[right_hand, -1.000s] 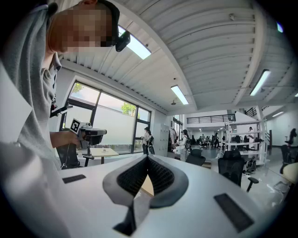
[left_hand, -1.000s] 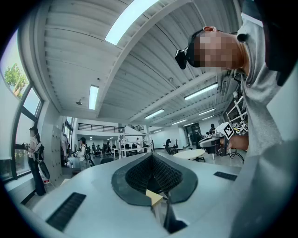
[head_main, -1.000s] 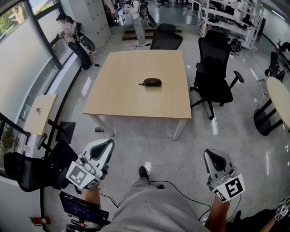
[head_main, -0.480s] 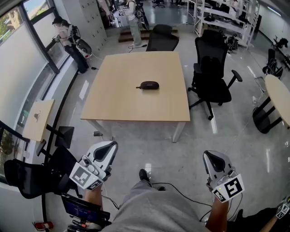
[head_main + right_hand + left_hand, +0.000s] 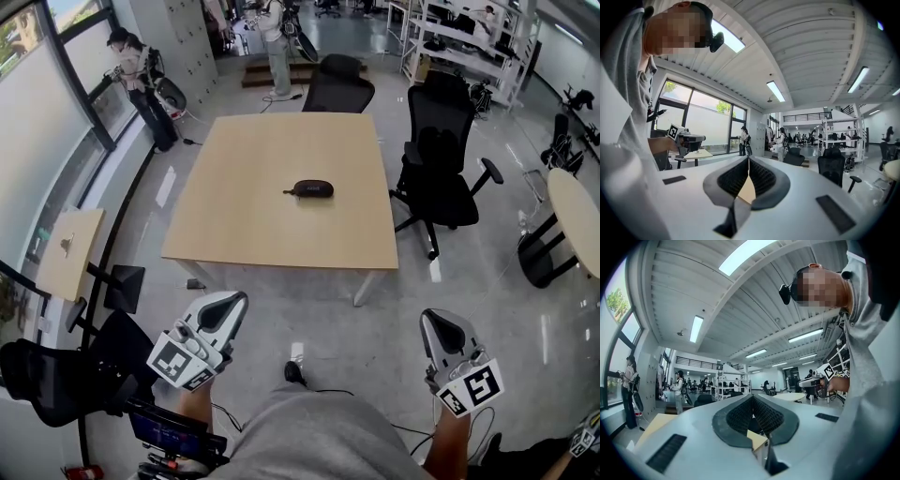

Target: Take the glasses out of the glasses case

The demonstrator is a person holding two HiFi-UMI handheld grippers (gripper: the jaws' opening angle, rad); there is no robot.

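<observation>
Head view: both grippers are held low in front of the person's body, one on each side of the grey trouser leg [image 5: 309, 436]; left gripper [image 5: 228, 307] sits at lower left and angles slightly inward, with its marker cube [image 5: 180, 364] facing up at the camera; right gripper [image 5: 440, 323] sits at lower right with its marker cube [image 5: 472, 388] also facing up; both point roughly level, toward the desk [image 5: 244, 230]; a forearm shows beneath each gripper.

Left gripper view: jaws of the left gripper [image 5: 752, 397] meet at the tips, closed on nothing; a strip of desk shows through the gap lower down between the pads; the right gripper [image 5: 828, 376], held in a hand, shows at the right. Right gripper view: jaws of the right gripper [image 5: 748, 159] are pressed together at the tips, nothing between them; the left gripper [image 5: 683, 136] shows at the left.

Glasses case [image 5: 312, 189] lies closed on the desk, about the middle, slightly nearer the right edge; it is dark and oval, its long side parallel to the near edge, with a small tab sticking out at its left end; it is well apart from both grippers, with bare floor between. A black office chair [image 5: 441, 159] stands by the desk's right edge; a second chair [image 5: 337, 84] stands at the far edge; a small side table [image 5: 67, 251] is at the left by the window; a round table [image 5: 577, 211] is at the right.
</observation>
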